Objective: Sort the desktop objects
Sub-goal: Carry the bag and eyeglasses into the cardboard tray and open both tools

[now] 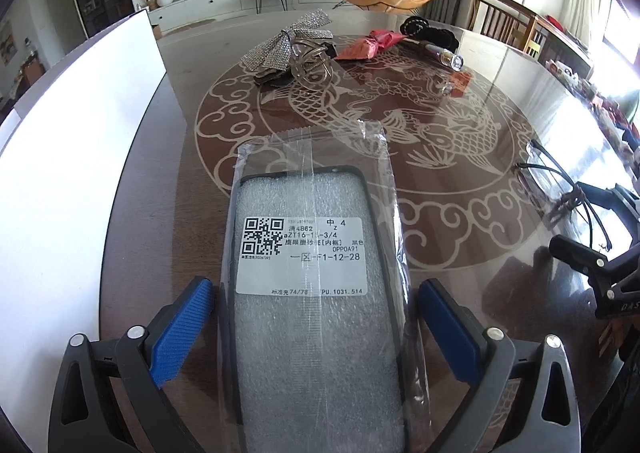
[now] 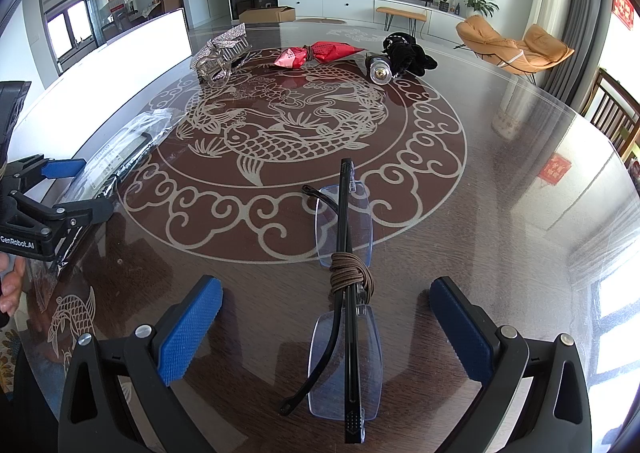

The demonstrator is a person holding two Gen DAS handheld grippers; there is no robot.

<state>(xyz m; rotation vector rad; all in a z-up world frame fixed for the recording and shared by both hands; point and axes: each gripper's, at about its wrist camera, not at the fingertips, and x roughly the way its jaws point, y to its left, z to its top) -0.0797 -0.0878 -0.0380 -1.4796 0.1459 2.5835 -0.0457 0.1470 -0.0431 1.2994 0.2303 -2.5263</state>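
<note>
Nearest the table's [image 2: 520,157] near edge: your left gripper [image 1: 316,329] has its fingers apart, straddling the bagged phone case [image 1: 308,313], neither pad visibly touching it. Your right gripper [image 2: 326,329] is likewise spread, one finger either side of the folded rimless glasses [image 2: 346,301], no contact seen.

Risks, as judged: the case's clear bag [image 1: 384,181] is slack and slippery, so a squeeze may catch film only and let the case slide out. The glasses have thin lenses and a brown cord [image 2: 348,269] knotted round the temples; a squeeze across a lens could skid on the glass top or stress the frame.

Orientation: the case's long axis runs away from you toward the table's centre, label up, sealed flap at the far end. The glasses' long axis also runs near-to-far, temples folded along it.

Toward the far edge: a rhinestone bow [image 1: 286,41], clear claw clip [image 1: 310,63], red wrapped item [image 2: 316,53], black fabric [image 2: 408,51]. Along the left edge: white board [image 1: 80,157].
</note>
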